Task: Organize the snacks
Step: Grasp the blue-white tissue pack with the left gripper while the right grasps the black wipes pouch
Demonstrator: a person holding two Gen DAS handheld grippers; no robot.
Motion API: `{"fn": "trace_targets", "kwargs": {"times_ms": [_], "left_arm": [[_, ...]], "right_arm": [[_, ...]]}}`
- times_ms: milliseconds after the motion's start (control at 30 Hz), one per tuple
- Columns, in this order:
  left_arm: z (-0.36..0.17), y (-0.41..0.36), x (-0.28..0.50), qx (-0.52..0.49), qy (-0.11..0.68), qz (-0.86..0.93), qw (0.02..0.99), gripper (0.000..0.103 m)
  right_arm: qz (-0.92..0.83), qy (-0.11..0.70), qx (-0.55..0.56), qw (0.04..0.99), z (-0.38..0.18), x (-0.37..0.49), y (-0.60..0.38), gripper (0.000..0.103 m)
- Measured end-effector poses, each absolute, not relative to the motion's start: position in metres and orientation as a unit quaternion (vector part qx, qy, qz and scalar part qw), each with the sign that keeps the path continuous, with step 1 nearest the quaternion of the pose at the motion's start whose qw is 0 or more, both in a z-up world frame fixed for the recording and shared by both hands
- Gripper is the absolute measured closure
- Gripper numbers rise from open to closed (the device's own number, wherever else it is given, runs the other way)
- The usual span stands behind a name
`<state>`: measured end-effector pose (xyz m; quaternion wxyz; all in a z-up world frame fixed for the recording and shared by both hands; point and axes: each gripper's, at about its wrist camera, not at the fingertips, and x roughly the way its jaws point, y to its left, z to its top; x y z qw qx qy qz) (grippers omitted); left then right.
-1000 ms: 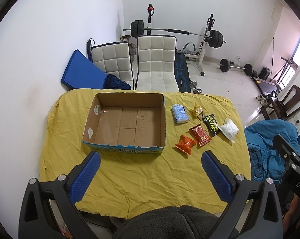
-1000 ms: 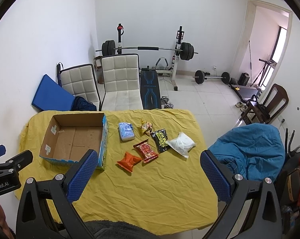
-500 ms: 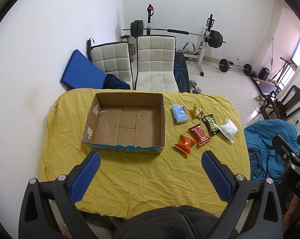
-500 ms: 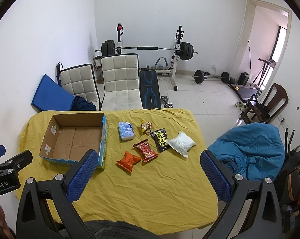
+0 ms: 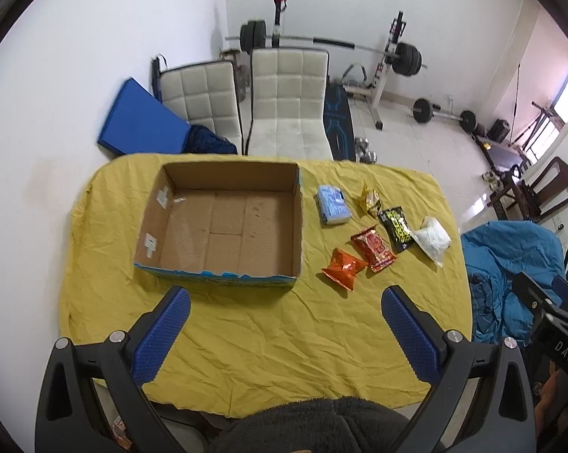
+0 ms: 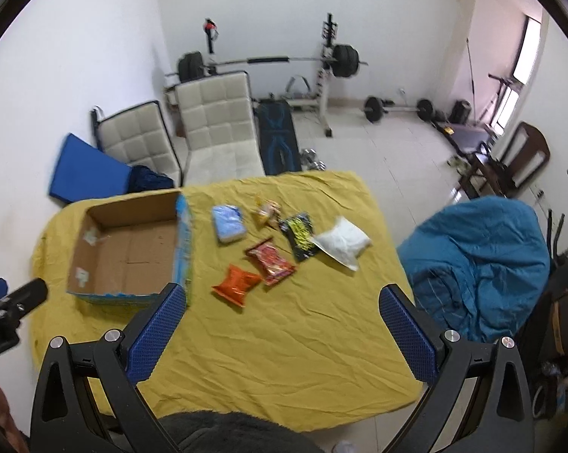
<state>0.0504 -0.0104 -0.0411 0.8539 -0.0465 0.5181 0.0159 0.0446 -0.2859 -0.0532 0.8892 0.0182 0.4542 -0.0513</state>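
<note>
An empty cardboard box (image 5: 223, 222) (image 6: 129, 249) sits on the left half of the yellow-clothed table (image 5: 268, 339). To its right lie several snack packs: a light blue one (image 5: 333, 209) (image 6: 228, 222), a small yellow one (image 5: 370, 201), a black one (image 5: 396, 223), a white pouch (image 5: 433, 239) (image 6: 342, 243), a red one (image 5: 374, 248) (image 6: 271, 260) and an orange one (image 5: 343, 264) (image 6: 235, 284). My left gripper (image 5: 284, 334) hovers open over the table's near edge. My right gripper (image 6: 282, 334) is open too, high above the near edge, holding nothing.
Two white padded chairs (image 5: 287, 102) and a blue mat (image 5: 140, 124) stand behind the table. A weight bench with barbells (image 5: 389, 60) lies farther back. A blue beanbag (image 6: 480, 260) sits right of the table. Dark fleece (image 5: 314, 430) fills the bottom edge.
The right gripper has swung, so its view is tilted and closer to the snacks. The left gripper has barely moved. Nothing on the table has shifted.
</note>
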Motion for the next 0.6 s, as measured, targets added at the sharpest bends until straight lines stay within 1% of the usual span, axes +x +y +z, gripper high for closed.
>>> {"fn": "trace_targets", "kwargs": {"times_ms": [200, 433, 600], "left_arm": [[-0.094, -0.037, 0.104, -0.043, 0.561, 0.002, 0.826, 0.000], [-0.161, -0.067, 0.170, -0.038, 0.606, -0.003, 0.795, 0.000], [-0.210, -0.085, 0.231, -0.041, 0.636, -0.003, 0.771, 0.000]], "right_arm": [[-0.083, 0.500, 0.033, 0.861, -0.103, 0.097, -0.347, 0.000], [-0.096, 0.570, 0.040, 0.815, -0.188, 0.178, -0.420, 0.000], [-0.069, 0.602, 0.048, 0.794, -0.244, 0.239, -0.441, 0.000]]}}
